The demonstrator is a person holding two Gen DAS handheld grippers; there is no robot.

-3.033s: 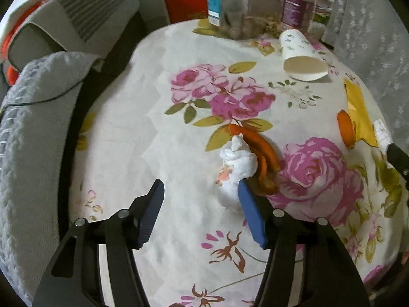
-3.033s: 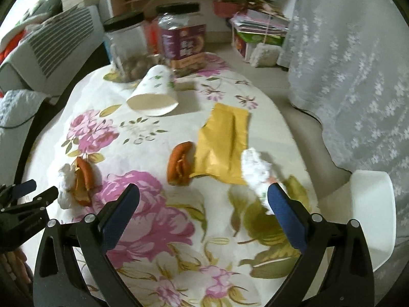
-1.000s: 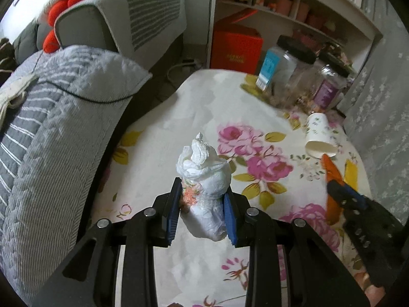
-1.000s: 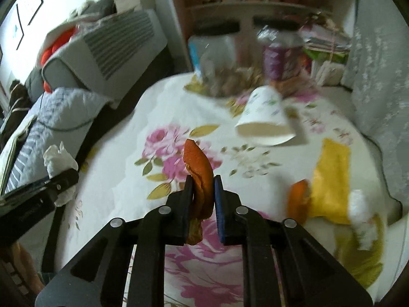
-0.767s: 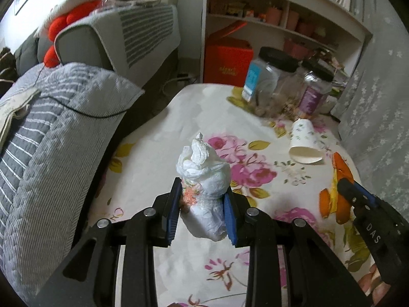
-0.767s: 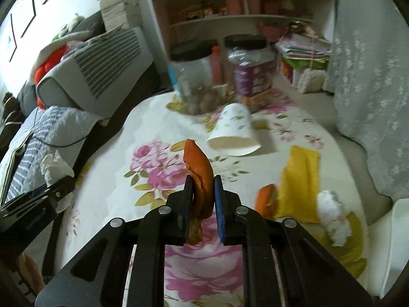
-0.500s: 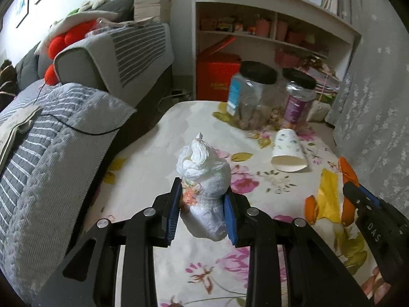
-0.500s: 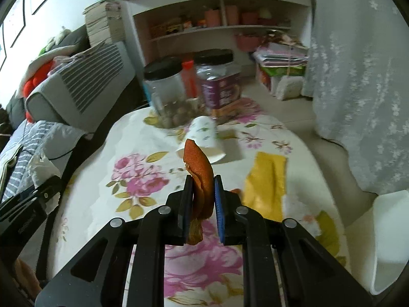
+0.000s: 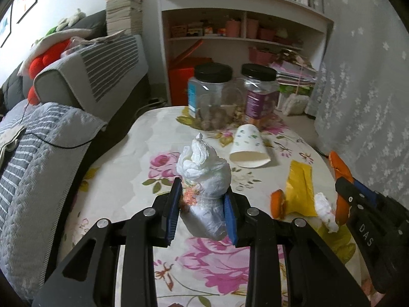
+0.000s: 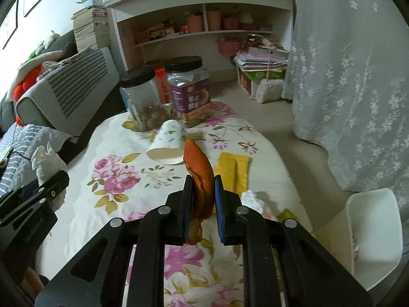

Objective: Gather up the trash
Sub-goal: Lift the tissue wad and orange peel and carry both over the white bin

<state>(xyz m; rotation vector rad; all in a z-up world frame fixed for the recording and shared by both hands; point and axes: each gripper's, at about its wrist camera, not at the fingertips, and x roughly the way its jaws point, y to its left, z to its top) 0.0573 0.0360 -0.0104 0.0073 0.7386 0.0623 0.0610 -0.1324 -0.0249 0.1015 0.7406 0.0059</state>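
A floral-clothed table (image 9: 122, 168) is seen from both wrist views, with a white bin (image 10: 370, 232) standing just beside its right edge; whether that bin is the target is only a judgement. Left on the cloth are a tipped paper cup (image 9: 248, 148), a yellow wrapper (image 9: 300, 192), a second piece of orange peel (image 9: 278, 200) and a small white tissue wad (image 9: 326, 212), so the collecting is judged to be roughly half done. Two black-lidded jars (image 9: 213, 94) at the far end are not taken for trash. A crumpled white tissue (image 9: 207, 186) is clamped between the pads of the left gripper (image 9: 202, 209) and held clear of the cloth. An orange peel (image 10: 200, 176) is pinched tightly by the right gripper (image 10: 203, 204), likewise lifted. Against three seconds ago, when both claws stood wide over these two pieces lying together on the table, each piece is now gripped and raised, and more of the shelf and room is shown.
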